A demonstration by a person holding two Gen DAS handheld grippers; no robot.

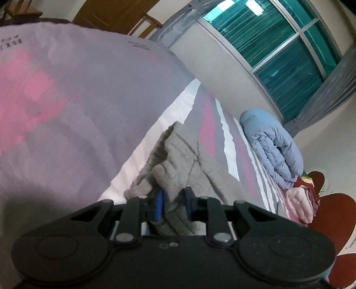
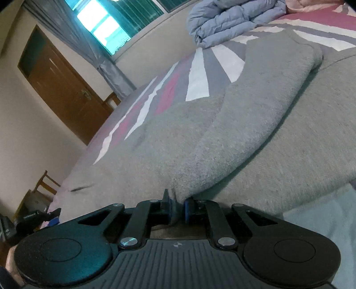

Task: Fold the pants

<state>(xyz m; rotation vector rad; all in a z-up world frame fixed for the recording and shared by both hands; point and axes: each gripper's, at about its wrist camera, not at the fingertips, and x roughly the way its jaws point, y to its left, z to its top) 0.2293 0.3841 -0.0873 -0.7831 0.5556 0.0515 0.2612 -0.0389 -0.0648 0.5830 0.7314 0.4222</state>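
Observation:
The grey fleece pants (image 2: pixel 255 124) lie spread on the bed, one layer folded over another. In the left wrist view the pants (image 1: pixel 178 160) are bunched and lifted in front of the camera. My left gripper (image 1: pixel 173 205) is shut on a thick fold of the grey pants between its blue pads (image 1: pixel 159 204). My right gripper (image 2: pixel 177 209) is shut on the near edge of the grey pants, low against the bed.
The bed cover (image 2: pixel 195 73) has grey, white and pink stripes. A folded blue quilt (image 2: pixel 229 20) lies at the bed's far end, also in the left wrist view (image 1: pixel 273 142), with pink bedding (image 1: pixel 298 206) beside it. A wooden door (image 2: pixel 64 89), chairs and a window (image 1: pixel 278 53) stand beyond.

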